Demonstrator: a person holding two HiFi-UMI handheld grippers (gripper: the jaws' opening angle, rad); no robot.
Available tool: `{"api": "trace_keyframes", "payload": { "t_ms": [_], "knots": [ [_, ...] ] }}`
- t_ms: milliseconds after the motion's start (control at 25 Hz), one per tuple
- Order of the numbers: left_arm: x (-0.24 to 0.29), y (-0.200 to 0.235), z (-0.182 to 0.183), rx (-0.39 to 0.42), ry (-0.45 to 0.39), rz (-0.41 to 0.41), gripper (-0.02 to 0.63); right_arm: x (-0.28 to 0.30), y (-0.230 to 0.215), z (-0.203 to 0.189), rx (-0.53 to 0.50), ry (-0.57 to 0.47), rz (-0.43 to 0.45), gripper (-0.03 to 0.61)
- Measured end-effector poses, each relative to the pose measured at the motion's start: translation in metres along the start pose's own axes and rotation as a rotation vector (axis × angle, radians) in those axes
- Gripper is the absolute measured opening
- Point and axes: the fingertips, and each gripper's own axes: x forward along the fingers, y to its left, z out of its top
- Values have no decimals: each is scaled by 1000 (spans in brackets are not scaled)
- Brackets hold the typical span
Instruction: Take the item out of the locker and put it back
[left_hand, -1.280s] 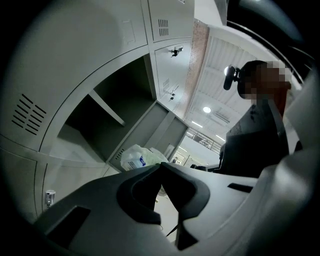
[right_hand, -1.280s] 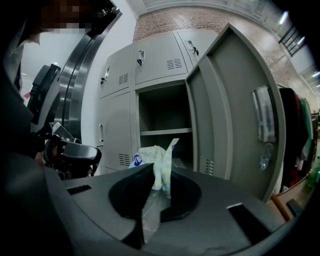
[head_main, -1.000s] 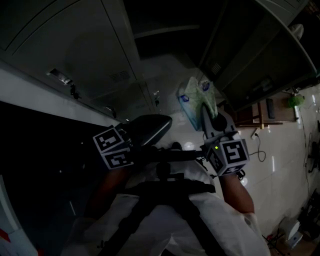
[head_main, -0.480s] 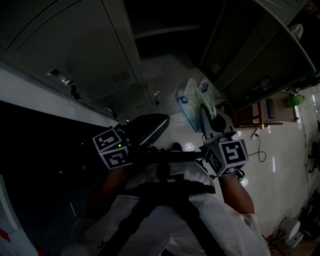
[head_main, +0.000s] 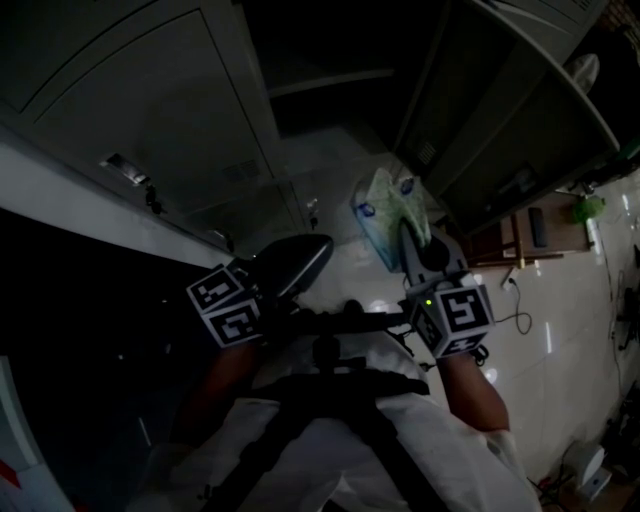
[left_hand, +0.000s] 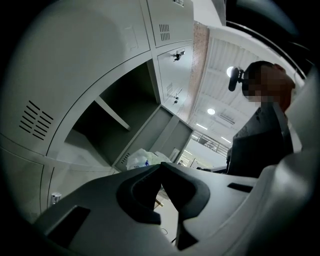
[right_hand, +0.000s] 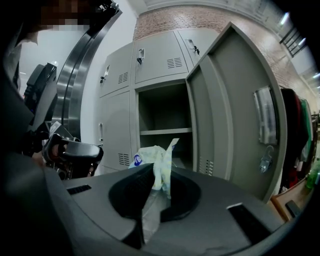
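A soft plastic pack of tissues (head_main: 383, 208), white with blue print, hangs in front of the open locker (head_main: 320, 70). My right gripper (head_main: 408, 228) is shut on the pack's lower end. In the right gripper view the pack (right_hand: 152, 156) stands up between the closed jaws of the right gripper (right_hand: 152, 192), with the open compartment (right_hand: 165, 112) and its shelf straight behind. My left gripper (head_main: 326, 244) is beside it on the left, shut with nothing in it. In the left gripper view the left gripper (left_hand: 160, 166) has its jaws touching, and the pack (left_hand: 141, 159) shows just beyond.
The locker door (right_hand: 235, 115) stands swung out to the right with a padlock (right_hand: 264, 161) hanging on it. Closed locker doors (right_hand: 117, 75) lie left of the open one. Clothes (right_hand: 295, 135) hang at far right. A cable (head_main: 520, 300) lies on the tiled floor.
Almost nothing: the head view has shifted slightly, and both grippers and the pack keep their places relative to each other.
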Motion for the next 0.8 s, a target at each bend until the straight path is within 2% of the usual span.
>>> {"api": "trace_keyframes", "payload": {
  "t_ms": [800],
  "knots": [
    [11, 15, 29, 35, -41, 53, 18, 38, -15, 52, -111, -29, 13, 9]
  ]
}}
